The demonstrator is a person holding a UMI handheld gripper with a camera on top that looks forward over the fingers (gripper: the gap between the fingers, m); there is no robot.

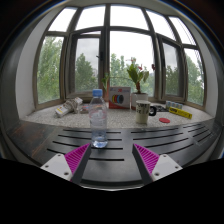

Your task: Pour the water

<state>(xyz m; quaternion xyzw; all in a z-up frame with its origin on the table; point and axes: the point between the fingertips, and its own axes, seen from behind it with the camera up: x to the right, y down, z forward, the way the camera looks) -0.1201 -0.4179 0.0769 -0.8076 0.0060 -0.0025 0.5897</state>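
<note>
Beyond the spread fingers of the gripper (112, 160), gripping nothing, a capped water bottle (98, 120) stands upright; clutter along the windowsill (60, 116) is indistinct.

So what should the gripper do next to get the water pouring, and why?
Probably ease forward and slightly left toward the water bottle. The gripper is open and holds nothing, and the bottle stands upright on the table just beyond the left finger, not yet between the two. The mug that looks like the pouring target sits further back to the right, so the bottle likely comes first.
</note>
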